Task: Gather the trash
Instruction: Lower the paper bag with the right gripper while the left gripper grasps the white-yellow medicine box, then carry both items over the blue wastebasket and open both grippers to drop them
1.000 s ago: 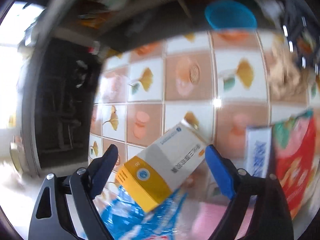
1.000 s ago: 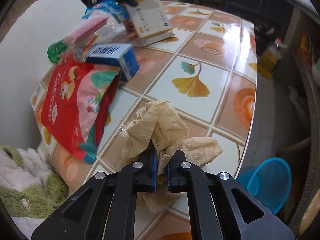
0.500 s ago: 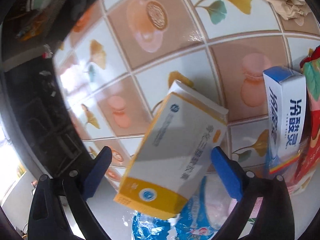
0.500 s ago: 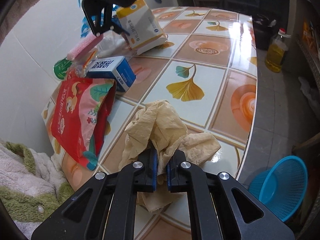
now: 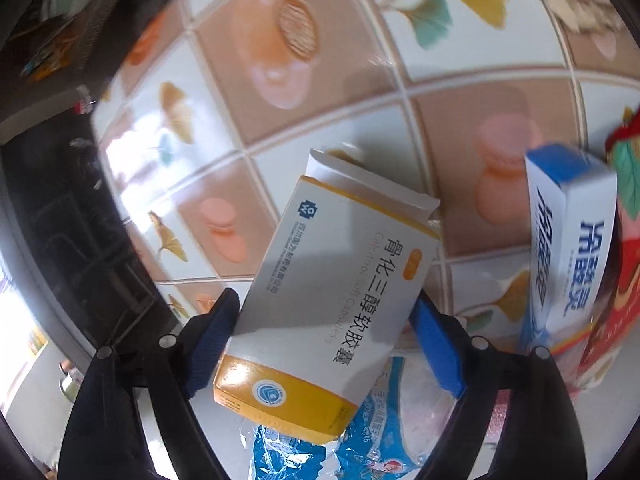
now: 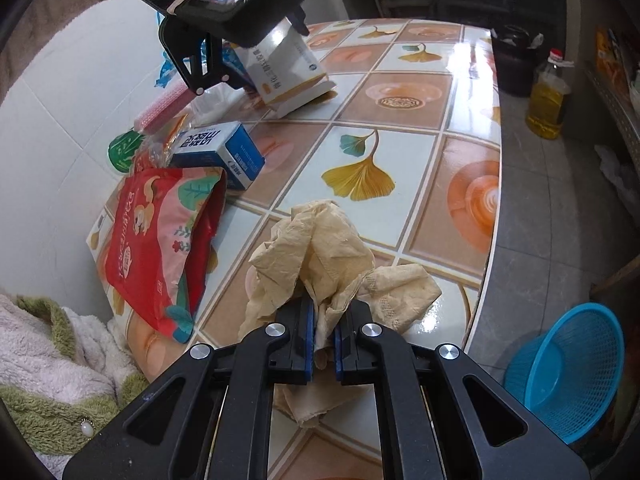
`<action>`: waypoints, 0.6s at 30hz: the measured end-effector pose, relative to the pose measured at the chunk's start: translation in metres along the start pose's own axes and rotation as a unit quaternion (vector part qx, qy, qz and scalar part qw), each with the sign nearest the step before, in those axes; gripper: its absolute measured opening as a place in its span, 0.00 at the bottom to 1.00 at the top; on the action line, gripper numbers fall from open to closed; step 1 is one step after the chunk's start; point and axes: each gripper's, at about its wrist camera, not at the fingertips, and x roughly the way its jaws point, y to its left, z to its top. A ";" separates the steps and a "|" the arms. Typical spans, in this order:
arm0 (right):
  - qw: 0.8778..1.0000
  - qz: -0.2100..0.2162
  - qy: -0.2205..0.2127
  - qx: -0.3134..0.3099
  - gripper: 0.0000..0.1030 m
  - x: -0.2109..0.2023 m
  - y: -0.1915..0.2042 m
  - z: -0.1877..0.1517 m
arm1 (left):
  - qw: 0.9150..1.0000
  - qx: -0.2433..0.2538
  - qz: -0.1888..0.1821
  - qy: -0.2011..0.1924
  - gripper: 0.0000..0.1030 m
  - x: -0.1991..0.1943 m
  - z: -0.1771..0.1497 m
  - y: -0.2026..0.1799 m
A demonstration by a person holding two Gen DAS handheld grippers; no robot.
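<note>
Closing left gripper straddles the box; right gripper pinches tissue near the table edge.

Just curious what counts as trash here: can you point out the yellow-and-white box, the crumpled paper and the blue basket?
yellow-and-white box (image 5: 332,292): left wrist view, printed face.
crumpled paper (image 6: 320,252): right wrist view, top folds.
blue basket (image 6: 576,376): right wrist view, inner wall.

The blue plastic wrapper lies mostly hidden under the yellow-and-white box, its print unreadable.
</note>
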 end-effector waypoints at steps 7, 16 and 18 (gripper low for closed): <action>0.999 -0.003 -0.027 0.045 0.06 -0.007 -0.003 -0.004 | 0.992 -0.095 0.023 -0.075 0.80 -0.031 -0.010 0.013; 0.979 0.001 -0.109 0.170 0.06 -0.034 -0.021 -0.009 | 0.899 -0.358 0.034 -0.250 0.80 -0.093 -0.066 0.042; 0.973 0.002 -0.124 0.194 0.06 -0.042 -0.025 -0.010 | 0.874 -0.401 0.041 -0.270 0.80 -0.105 -0.074 0.038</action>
